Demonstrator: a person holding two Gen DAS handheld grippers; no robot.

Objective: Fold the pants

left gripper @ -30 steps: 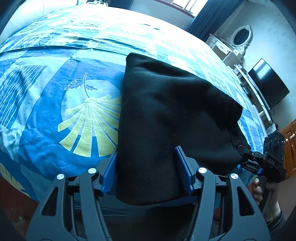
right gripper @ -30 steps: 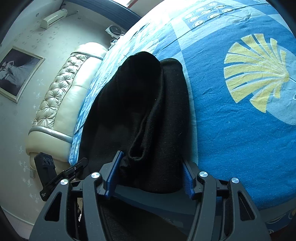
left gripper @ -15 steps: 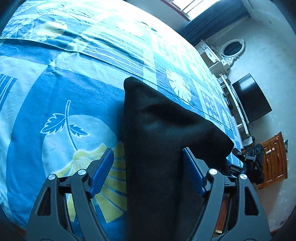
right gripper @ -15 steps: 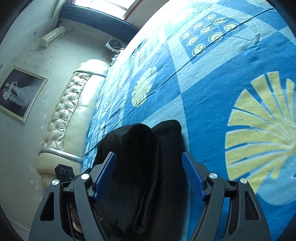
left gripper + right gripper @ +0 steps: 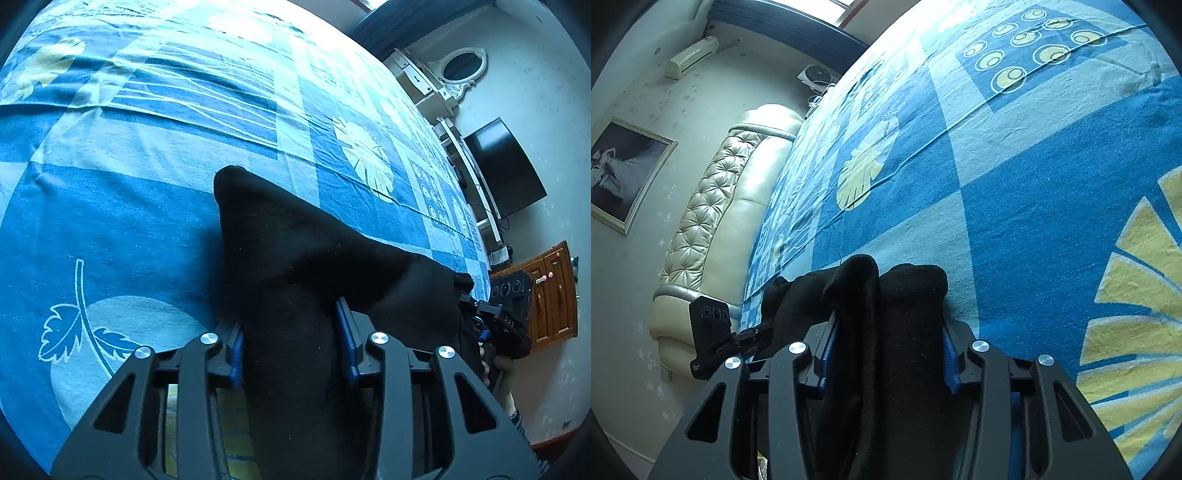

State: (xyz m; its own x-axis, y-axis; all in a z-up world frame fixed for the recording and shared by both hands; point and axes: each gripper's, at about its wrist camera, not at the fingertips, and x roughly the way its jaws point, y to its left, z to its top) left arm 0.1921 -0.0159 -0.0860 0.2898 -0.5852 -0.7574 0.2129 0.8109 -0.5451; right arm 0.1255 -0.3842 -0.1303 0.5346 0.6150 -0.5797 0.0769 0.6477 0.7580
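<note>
Blue patterned bedspread [image 5: 155,206] under black pants [image 5: 291,280], left gripper [image 5: 291,345] and right gripper [image 5: 886,347] both clamped on folded cloth

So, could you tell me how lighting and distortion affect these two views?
Left wrist view: fisheye bends the bedspread, glare whitens its far edge, the black pants show almost no detail. Right wrist view: the same curving, window glare at the top.

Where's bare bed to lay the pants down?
Free: bedspread ahead, past the pants, toward the headboard and the TV side. Crowded: near edge, where left gripper and right gripper clamp the bundle.
</note>
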